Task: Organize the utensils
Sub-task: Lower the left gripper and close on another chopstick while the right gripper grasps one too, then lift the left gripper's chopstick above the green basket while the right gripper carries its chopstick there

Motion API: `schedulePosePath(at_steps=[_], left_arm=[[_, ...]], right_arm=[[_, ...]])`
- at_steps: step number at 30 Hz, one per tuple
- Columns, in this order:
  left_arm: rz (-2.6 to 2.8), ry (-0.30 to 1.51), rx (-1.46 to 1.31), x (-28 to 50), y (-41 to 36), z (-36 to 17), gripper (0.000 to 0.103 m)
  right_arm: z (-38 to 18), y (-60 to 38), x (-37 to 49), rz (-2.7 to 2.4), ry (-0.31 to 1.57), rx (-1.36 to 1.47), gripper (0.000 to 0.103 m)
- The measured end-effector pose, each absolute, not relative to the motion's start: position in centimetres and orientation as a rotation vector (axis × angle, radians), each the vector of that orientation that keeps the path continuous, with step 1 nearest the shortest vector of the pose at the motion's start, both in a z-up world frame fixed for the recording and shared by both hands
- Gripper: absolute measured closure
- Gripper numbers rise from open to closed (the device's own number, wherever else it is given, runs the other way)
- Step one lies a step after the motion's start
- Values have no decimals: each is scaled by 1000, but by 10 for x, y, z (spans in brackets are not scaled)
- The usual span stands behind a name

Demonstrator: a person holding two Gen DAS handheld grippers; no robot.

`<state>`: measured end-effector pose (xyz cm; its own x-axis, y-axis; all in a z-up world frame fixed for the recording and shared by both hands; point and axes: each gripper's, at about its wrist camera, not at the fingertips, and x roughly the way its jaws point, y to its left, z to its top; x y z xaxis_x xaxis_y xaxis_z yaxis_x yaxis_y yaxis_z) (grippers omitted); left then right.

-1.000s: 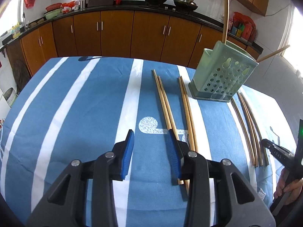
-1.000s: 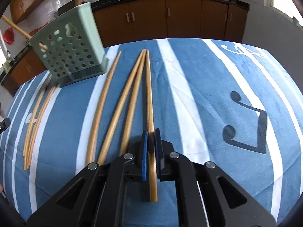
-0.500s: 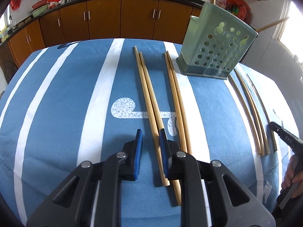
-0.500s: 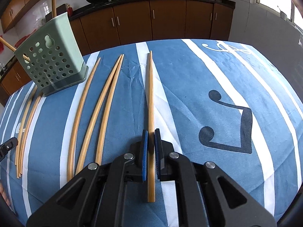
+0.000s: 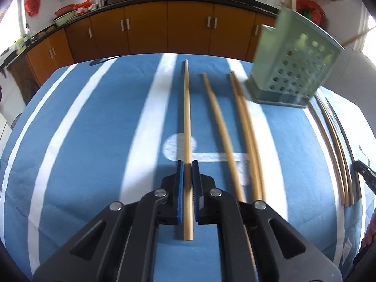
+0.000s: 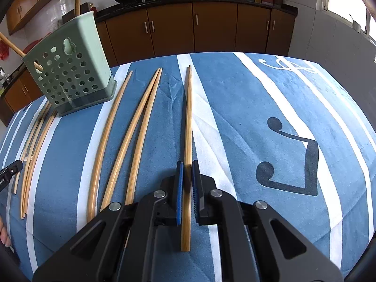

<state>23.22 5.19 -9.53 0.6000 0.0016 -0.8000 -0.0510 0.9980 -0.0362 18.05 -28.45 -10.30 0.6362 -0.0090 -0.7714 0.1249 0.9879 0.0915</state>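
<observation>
In the left wrist view my left gripper (image 5: 187,164) has its jaws closing, and the blue pads press on a wooden chopstick (image 5: 186,117) near its thick end. A single chopstick (image 5: 221,136) and a close pair (image 5: 249,141) lie to its right on the cloth. In the right wrist view my right gripper (image 6: 187,164) is shut on another chopstick (image 6: 188,117). Left of it lie one chopstick (image 6: 105,145) and a pair (image 6: 138,129). The green perforated holder (image 6: 70,70) stands at the back left, with two chopsticks leaning out of its top; it appears blurred as the holder (image 5: 293,70) at the back right.
A blue cloth with white stripes (image 6: 258,108) covers the table. More chopsticks (image 5: 333,145) lie in a bunch between the two grippers, beside the holder. A hand (image 5: 370,230) shows at the right edge. Brown kitchen cabinets (image 5: 164,30) run behind the table.
My left gripper came down and closed from wide open onto one chopstick, which now stands apart from its neighbour. The right gripper stays shut; its chopstick has moved away from the pair.
</observation>
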Motion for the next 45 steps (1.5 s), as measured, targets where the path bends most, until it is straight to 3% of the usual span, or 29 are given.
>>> schedulePosePath(at_steps=[7,38,45], left_arm=[[12,902,-67,225,81,-96,94],[1,909,-19,207,79,-95,95],[5,807,-9,192,86,-51,95]], right_arm=[[-104,-283,179,-95,856,129,95],[-103,-286,157,-61,860,146,95],[-64,-297,138,-73,727,170,95]])
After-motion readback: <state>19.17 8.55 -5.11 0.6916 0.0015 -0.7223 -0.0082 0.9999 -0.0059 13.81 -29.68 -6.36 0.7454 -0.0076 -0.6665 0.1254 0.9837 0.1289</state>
